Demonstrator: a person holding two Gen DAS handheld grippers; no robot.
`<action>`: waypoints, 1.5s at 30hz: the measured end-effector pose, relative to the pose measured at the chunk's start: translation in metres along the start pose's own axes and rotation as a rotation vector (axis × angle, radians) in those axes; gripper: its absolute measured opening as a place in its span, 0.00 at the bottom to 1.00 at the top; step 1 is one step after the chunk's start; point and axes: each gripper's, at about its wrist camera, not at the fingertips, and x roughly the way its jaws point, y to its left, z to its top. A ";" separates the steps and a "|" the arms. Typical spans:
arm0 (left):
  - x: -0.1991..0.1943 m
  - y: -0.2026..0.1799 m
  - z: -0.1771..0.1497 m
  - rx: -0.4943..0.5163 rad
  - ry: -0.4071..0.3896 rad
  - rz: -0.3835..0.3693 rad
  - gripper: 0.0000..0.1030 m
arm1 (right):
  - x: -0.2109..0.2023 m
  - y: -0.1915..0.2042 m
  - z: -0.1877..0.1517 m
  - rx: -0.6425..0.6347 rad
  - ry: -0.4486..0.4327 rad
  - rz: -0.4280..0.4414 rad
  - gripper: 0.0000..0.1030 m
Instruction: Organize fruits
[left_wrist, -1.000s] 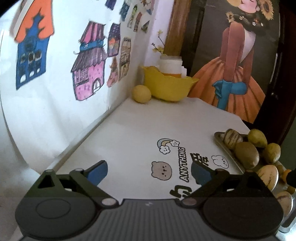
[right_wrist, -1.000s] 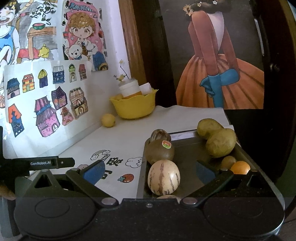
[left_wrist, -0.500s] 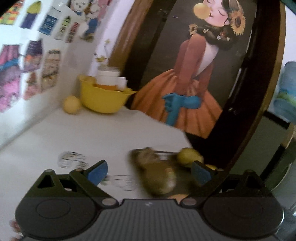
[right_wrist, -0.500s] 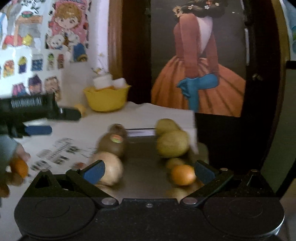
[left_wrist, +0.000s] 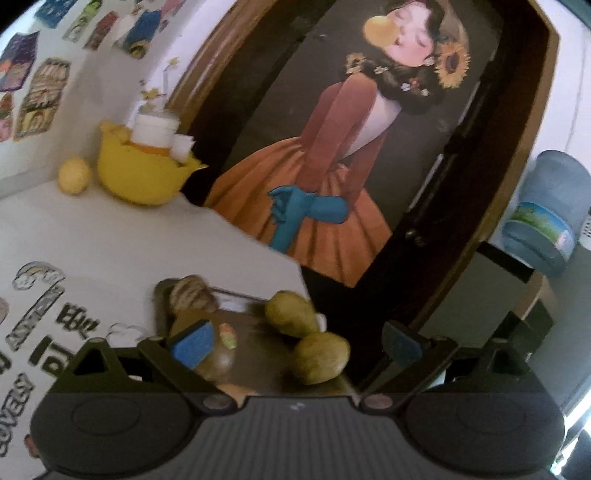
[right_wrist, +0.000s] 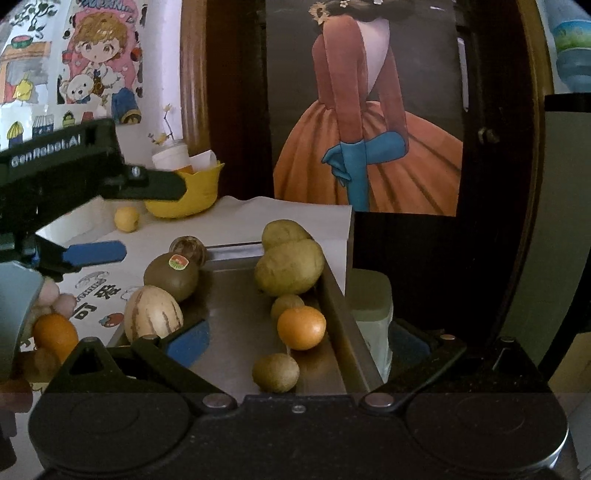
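In the left wrist view, my left gripper (left_wrist: 295, 338) fills the bottom of the frame with its blue-padded fingers spread wide apart and nothing between them. Past them, low in the centre, sits the metal tray (left_wrist: 255, 321) with two green-yellow fruits (left_wrist: 291, 314) lying side by side, a stickered kiwi (left_wrist: 221, 350) partly behind my left pad, and a striped brown fruit (left_wrist: 192, 295) at the tray's far corner. In the upper left, a yellow bowl (left_wrist: 140, 177) holds white cups, with a lemon (left_wrist: 74, 175) just beside it on the white table (left_wrist: 110, 240).

In the right wrist view, my right gripper (right_wrist: 299, 341) is likewise wide open and empty, hovering over the near end of the tray (right_wrist: 336, 306). Inside lie a small orange (right_wrist: 301, 328), a small round green fruit (right_wrist: 275, 372), the two large green-yellow fruits (right_wrist: 290, 271), the kiwi (right_wrist: 171, 276) and a striped pale melon (right_wrist: 153, 319). My left gripper (right_wrist: 110, 218) reaches in from the left edge, also open. At the lower left, my hand (right_wrist: 48, 325) holds another orange (right_wrist: 55, 334).
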 end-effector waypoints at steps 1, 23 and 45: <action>0.001 -0.003 0.001 0.014 -0.004 -0.009 0.97 | 0.000 0.000 0.001 0.005 -0.004 -0.003 0.99; 0.033 -0.005 -0.003 -0.021 0.058 -0.029 0.98 | -0.006 -0.009 0.001 0.013 -0.014 -0.065 0.99; -0.052 -0.014 0.004 0.034 -0.020 0.020 0.99 | -0.046 0.004 -0.003 -0.011 -0.055 0.007 0.99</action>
